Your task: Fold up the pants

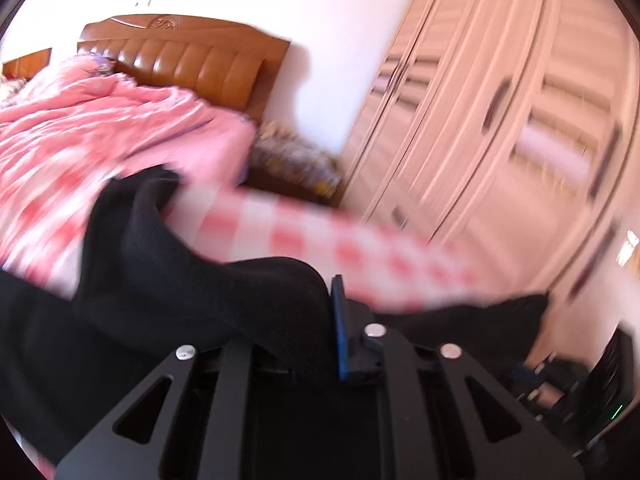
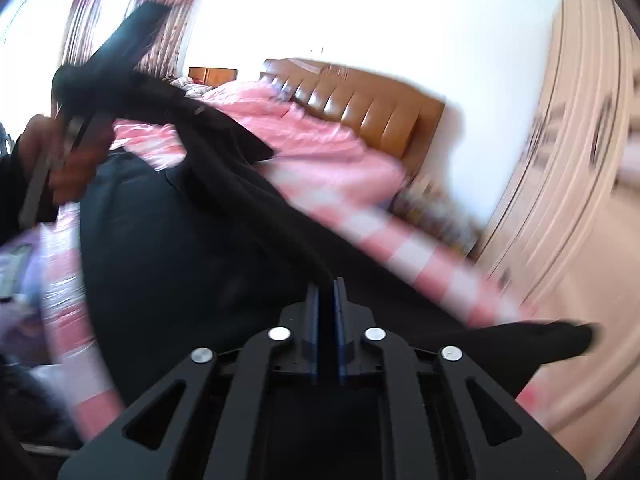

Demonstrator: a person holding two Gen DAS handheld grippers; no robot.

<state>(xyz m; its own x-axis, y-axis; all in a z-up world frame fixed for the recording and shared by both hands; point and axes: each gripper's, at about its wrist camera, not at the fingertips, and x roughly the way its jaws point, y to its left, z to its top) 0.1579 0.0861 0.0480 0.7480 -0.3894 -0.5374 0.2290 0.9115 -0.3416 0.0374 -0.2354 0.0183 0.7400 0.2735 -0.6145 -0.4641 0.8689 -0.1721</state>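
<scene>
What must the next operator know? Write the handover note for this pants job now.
Left tool: shut on the black pants, with cloth draped over one finger.
Right tool: shut on another part of the same pants.
Pants: bunched and strung between both tools over the pink checked bed. Both views are blurred.
Done: both grips are taken.
Left: spread the pants flat on the bed, then fold. No fold shows yet.
</scene>
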